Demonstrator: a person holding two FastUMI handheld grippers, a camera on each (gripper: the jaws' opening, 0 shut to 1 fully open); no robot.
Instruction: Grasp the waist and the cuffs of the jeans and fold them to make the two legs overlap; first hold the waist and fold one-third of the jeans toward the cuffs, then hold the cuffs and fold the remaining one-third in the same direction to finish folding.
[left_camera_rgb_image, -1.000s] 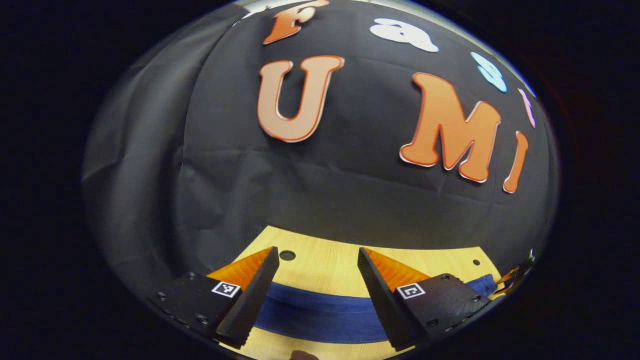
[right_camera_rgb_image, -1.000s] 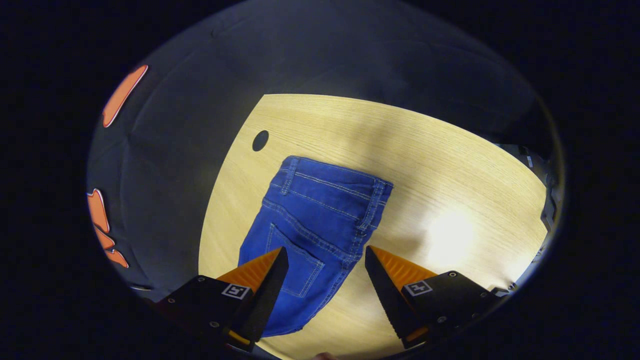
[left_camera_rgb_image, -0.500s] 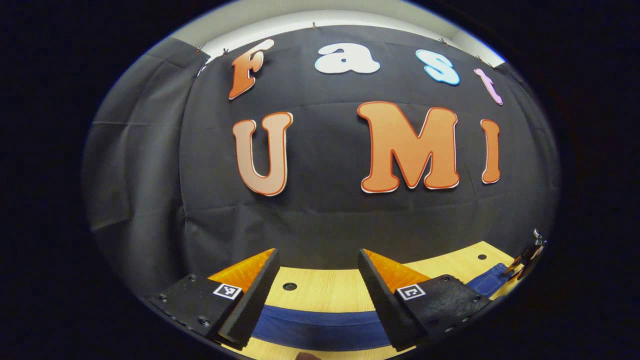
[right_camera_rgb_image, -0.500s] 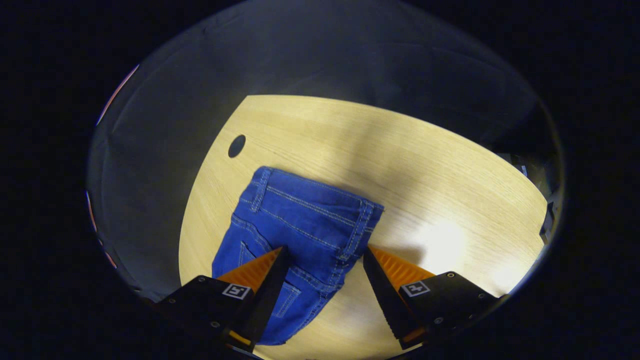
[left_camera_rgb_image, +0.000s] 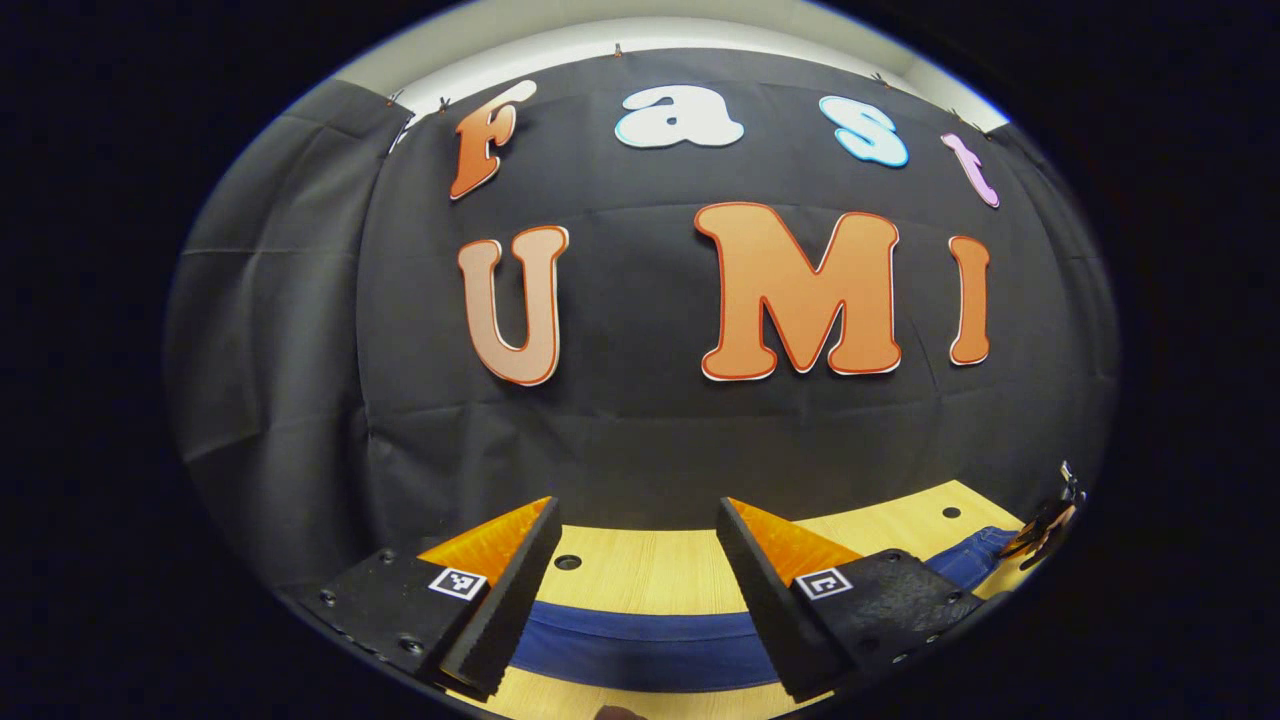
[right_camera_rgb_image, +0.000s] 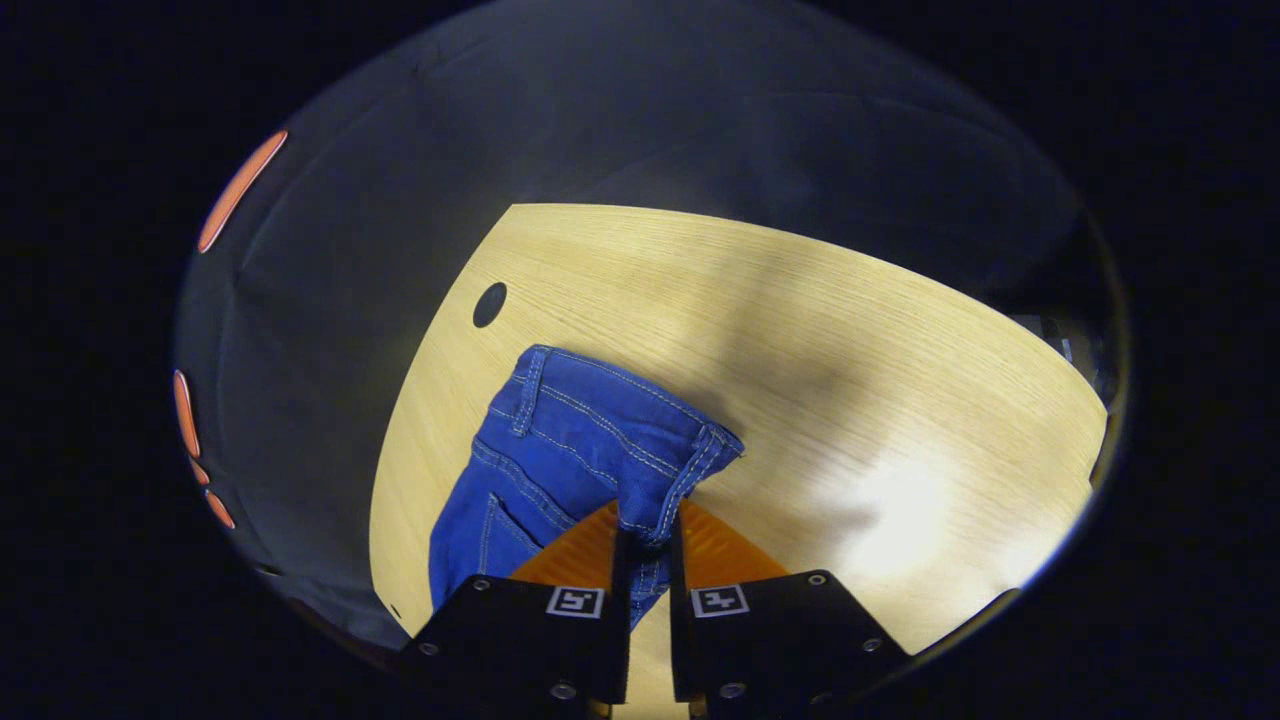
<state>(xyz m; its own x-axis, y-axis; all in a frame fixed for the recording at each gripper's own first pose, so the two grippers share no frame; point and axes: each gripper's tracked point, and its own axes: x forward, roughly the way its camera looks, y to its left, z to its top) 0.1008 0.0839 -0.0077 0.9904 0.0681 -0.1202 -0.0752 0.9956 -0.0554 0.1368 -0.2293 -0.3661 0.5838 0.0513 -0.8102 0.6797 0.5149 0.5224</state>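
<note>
Right claw (right_camera_rgb_image: 645, 535): my two fingers are drawn almost together on the jeans (right_camera_rgb_image: 560, 465), with a fold of denim from the side seam just below the waist pinched between them.
Cloth at the grip: the blue fabric is bunched and pulled up toward my fingers, and the corner of the waistband (right_camera_rgb_image: 715, 445) juts past them toward the middle of the counter.
Jeans, right gripper view: they lie on the pale wooden counter (right_camera_rgb_image: 830, 330) near its far edge by the black cloth wall; the stitched waistband and a belt loop (right_camera_rgb_image: 525, 385) face away from me, and a back pocket shows beside my left-hand finger.
Hole: a small dark round hole (right_camera_rgb_image: 489, 304) sits in the counter just beyond the waistband, near the counter's edge.
Left claw (left_camera_rgb_image: 632, 575): my fingers stand wide apart and hold nothing.
Jeans, left gripper view: a band of blue cloth (left_camera_rgb_image: 640, 650) runs across the counter (left_camera_rgb_image: 650, 560) beneath the gap between my fingers; I cannot tell whether my fingers touch it.
Far end, left gripper view: more blue denim (left_camera_rgb_image: 965, 560) reaches toward the counter's right-hand edge, where part of the other claw (left_camera_rgb_image: 1045, 520) shows.
</note>
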